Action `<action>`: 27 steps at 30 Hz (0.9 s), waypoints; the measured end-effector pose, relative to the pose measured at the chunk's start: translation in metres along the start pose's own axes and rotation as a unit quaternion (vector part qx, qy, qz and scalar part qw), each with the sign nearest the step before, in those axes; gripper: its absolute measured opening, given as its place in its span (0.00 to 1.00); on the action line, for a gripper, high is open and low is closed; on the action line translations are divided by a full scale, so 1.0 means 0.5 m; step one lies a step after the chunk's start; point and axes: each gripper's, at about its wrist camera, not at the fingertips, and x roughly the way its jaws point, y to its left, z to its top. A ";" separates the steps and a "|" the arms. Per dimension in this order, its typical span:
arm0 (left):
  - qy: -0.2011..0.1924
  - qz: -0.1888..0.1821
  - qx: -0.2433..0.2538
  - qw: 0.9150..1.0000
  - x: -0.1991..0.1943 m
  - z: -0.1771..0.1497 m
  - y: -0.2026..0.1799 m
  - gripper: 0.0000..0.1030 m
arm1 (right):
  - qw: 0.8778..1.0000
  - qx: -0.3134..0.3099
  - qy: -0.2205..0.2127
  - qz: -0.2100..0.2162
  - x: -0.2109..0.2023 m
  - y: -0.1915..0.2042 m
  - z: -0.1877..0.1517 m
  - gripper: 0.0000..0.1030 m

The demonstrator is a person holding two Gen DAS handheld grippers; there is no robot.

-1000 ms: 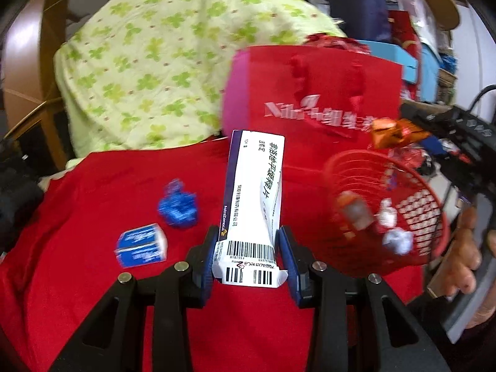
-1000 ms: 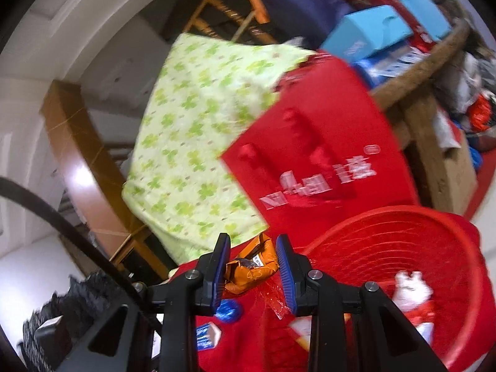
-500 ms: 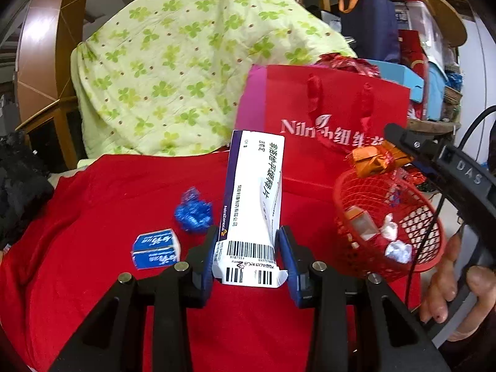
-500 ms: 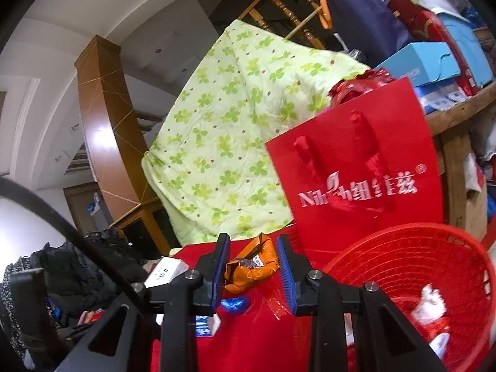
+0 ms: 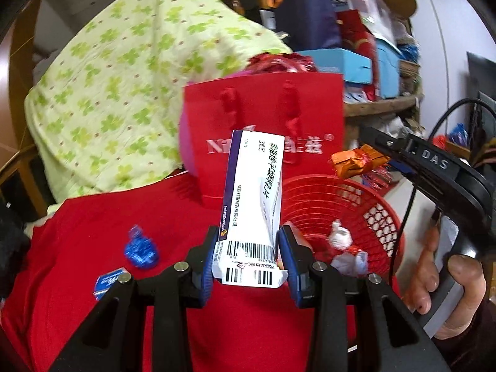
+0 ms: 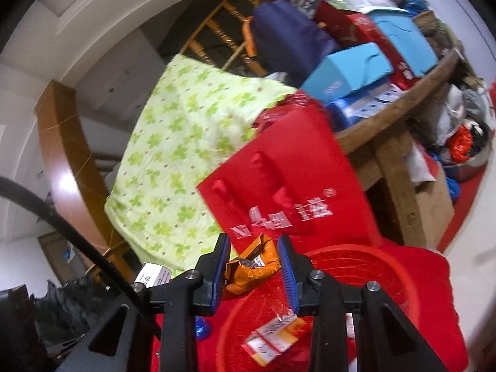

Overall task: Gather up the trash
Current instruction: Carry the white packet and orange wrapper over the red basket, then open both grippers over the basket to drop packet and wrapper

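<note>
While your left gripper clamps the white medicine box upright above the red cloth, your right gripper pinches an orange wrapper over the near rim of the red basket. Basket holds crumpled white scraps. Blue wrapper and small blue box lie on the cloth, left. Red bag stands behind.

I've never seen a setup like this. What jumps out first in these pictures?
Red everywhere: a red cloth, a red gift bag standing behind, and a red basket with scraps inside. The left tool grips a tall white medicine box, while the right tool pinches an orange wrapper above the basket.
</note>
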 end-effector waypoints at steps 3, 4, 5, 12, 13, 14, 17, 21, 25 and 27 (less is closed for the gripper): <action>0.005 -0.015 0.017 1.000 0.014 0.007 -0.033 0.39 | 1.000 0.016 0.003 -0.015 -0.006 -0.034 0.009 0.34; 0.007 -0.020 0.020 1.000 0.016 0.006 -0.042 0.39 | 1.000 0.019 0.003 -0.021 -0.009 -0.045 0.011 0.34; 0.010 -0.026 0.021 0.999 0.020 0.007 -0.049 0.39 | 0.999 0.022 0.005 -0.025 -0.011 -0.055 0.013 0.34; 0.048 -0.097 0.003 0.994 0.072 0.001 -0.083 0.41 | 0.998 0.039 0.032 -0.048 -0.005 -0.106 0.018 0.34; 0.057 -0.104 -0.004 0.993 0.081 -0.002 -0.082 0.42 | 0.997 0.042 0.034 -0.049 -0.004 -0.111 0.018 0.34; 0.063 -0.109 -0.010 0.992 0.088 -0.005 -0.080 0.46 | 0.997 0.047 0.036 -0.049 -0.004 -0.115 0.018 0.35; 0.074 -0.114 -0.028 0.990 0.095 -0.017 -0.068 0.55 | 0.996 0.070 0.044 -0.042 0.000 -0.124 0.019 0.63; 0.073 -0.106 -0.034 0.991 0.087 -0.030 -0.047 0.58 | 0.997 0.068 0.033 -0.034 -0.005 -0.112 0.018 0.64; 0.069 -0.080 -0.038 0.994 0.072 -0.051 -0.018 0.60 | 0.998 0.055 0.027 -0.018 -0.002 -0.079 0.013 0.64; 0.067 -0.062 -0.037 0.995 0.064 -0.061 0.001 0.61 | 0.999 0.044 0.023 -0.005 0.001 -0.053 0.008 0.64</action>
